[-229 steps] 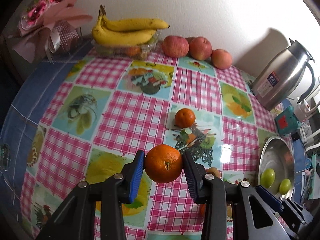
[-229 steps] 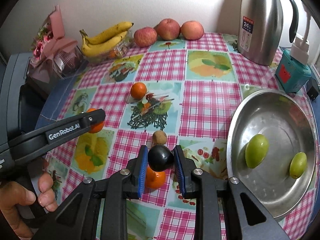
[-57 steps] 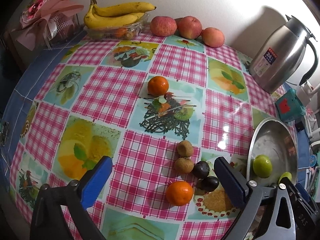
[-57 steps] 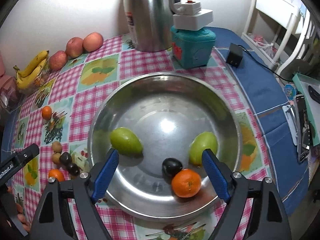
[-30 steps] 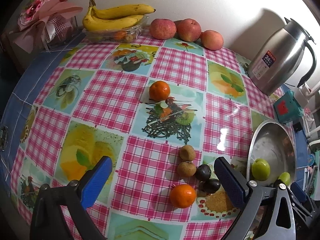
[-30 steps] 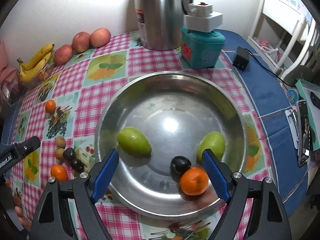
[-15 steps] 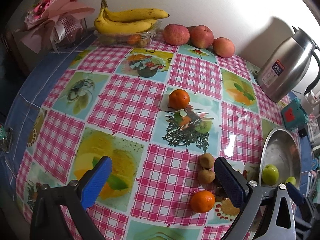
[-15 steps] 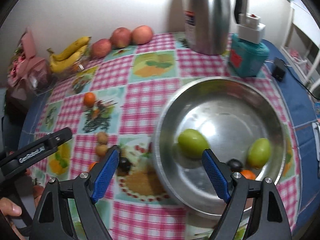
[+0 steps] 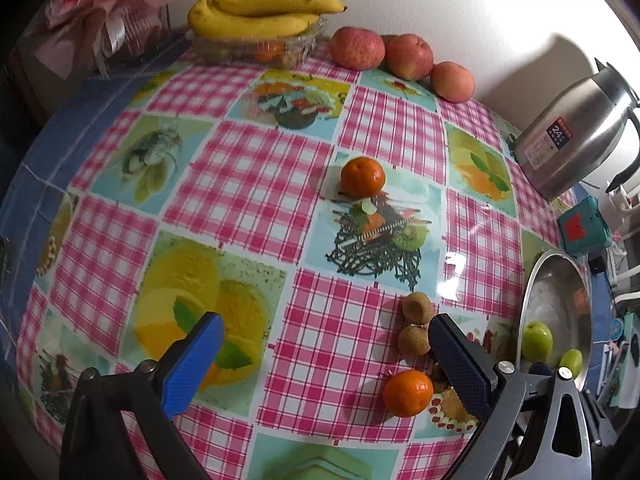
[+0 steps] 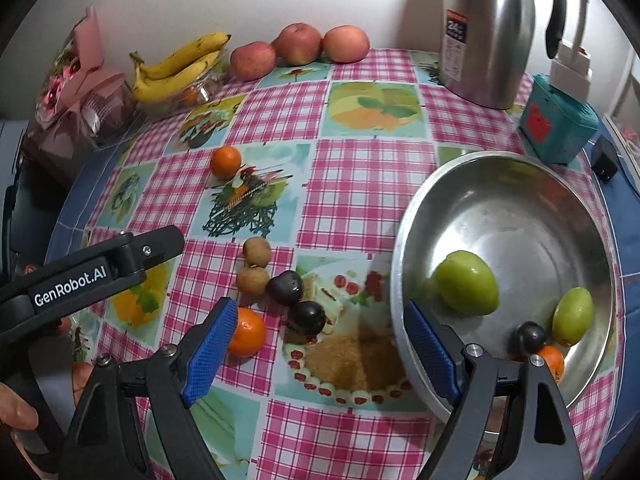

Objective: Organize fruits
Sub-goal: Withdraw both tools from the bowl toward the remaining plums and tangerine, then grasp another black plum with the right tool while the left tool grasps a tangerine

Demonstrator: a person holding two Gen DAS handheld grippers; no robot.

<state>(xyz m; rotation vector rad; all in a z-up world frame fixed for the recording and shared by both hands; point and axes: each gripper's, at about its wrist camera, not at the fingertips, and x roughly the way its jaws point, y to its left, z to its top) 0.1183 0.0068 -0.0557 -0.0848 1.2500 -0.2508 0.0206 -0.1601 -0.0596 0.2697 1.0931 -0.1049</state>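
Both grippers are open and empty above the checked tablecloth. My left gripper (image 9: 324,354) hovers over the cloth; a near tangerine (image 9: 408,393) and two brown longans (image 9: 417,307) lie by its right finger. My right gripper (image 10: 316,350) hovers above two dark plums (image 10: 285,287) and the near tangerine (image 10: 247,331). The steel bowl (image 10: 532,200) on the right holds two green fruits (image 10: 466,282), a dark plum (image 10: 529,337) and a tangerine (image 10: 554,360). Another tangerine (image 10: 226,161) lies mid-table. The left gripper's arm (image 10: 92,276) shows in the right wrist view.
Bananas (image 9: 260,14) on a clear tray and three apples (image 9: 356,48) stand along the back wall. A steel kettle (image 10: 488,28) and a teal box (image 10: 558,124) stand at the back right. A pink bouquet (image 10: 76,92) sits at the back left.
My right gripper has swung left from over the bowl toward the plums and tangerine on the cloth. My left gripper has shifted slightly forward and left. Both stay open.
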